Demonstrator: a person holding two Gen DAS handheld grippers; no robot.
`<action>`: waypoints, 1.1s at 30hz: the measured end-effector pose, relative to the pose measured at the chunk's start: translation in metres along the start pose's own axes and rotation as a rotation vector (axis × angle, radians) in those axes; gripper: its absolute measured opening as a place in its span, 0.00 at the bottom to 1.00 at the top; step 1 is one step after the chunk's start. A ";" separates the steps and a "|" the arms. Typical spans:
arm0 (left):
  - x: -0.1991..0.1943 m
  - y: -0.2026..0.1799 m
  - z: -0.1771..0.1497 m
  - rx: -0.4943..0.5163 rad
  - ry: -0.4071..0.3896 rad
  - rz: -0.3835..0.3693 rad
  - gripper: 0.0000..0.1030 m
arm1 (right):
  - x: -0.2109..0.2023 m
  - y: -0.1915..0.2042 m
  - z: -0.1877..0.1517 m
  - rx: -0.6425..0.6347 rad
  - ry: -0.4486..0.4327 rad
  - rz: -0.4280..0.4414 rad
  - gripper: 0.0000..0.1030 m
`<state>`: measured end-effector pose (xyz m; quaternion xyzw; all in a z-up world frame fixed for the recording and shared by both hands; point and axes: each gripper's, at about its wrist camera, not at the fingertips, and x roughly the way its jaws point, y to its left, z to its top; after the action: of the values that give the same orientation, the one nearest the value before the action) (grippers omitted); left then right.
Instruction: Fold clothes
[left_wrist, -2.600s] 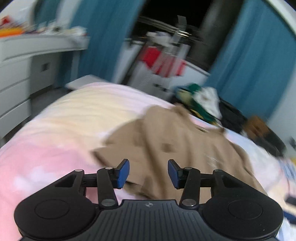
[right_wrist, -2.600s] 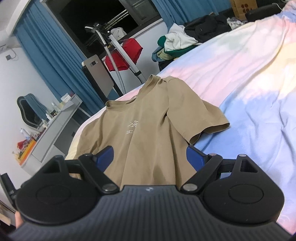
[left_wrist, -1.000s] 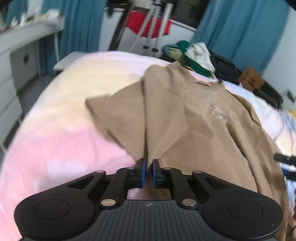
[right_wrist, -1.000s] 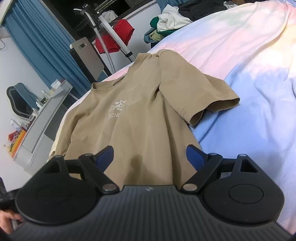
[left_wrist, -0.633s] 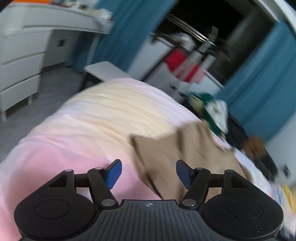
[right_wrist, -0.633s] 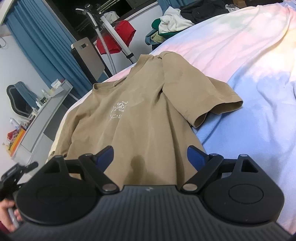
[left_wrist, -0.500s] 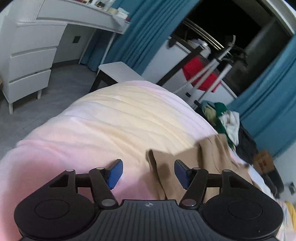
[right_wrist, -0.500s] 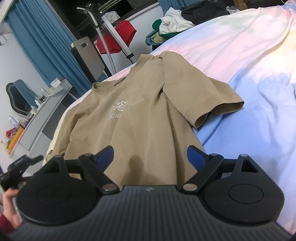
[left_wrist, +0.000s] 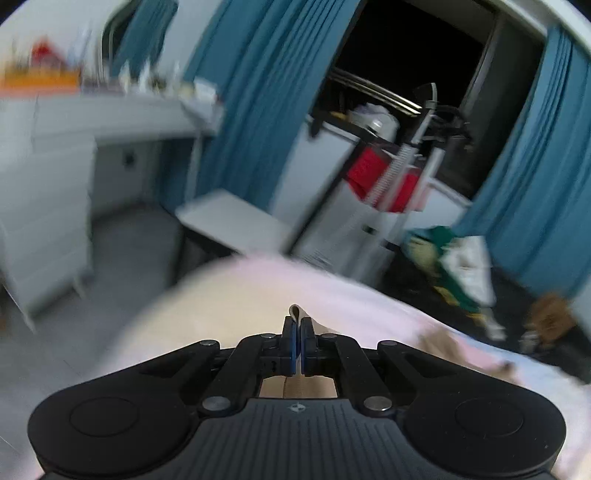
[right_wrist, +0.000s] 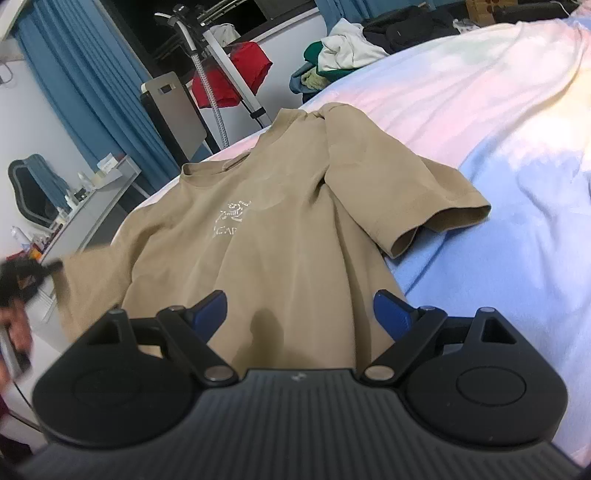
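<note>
The tan short-sleeved cotton T-shirt lies face up on the pastel-sheeted bed. The left gripper has its fingers pinched on the left sleeve edge; the right gripper hovers over the hem, fingers wide and empty. This looks like the first sleeve fold: next, carry that sleeve across the chest.

Left gripper apparently clamped; right gripper jaws wide apart.
</note>
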<state>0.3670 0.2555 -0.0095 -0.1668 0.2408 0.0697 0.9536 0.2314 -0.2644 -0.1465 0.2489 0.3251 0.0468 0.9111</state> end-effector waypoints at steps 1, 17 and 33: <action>0.007 -0.005 0.011 0.026 -0.007 0.042 0.02 | 0.000 0.001 0.000 -0.004 -0.001 0.000 0.86; 0.104 -0.036 -0.030 0.196 0.114 0.264 0.27 | 0.006 0.007 0.001 -0.089 -0.029 -0.010 0.86; -0.173 -0.113 -0.122 0.214 0.063 -0.012 0.55 | -0.040 0.024 0.005 -0.215 -0.163 -0.012 0.84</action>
<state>0.1870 0.0974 0.0048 -0.0677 0.2756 0.0327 0.9583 0.2049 -0.2560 -0.1088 0.1510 0.2446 0.0554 0.9562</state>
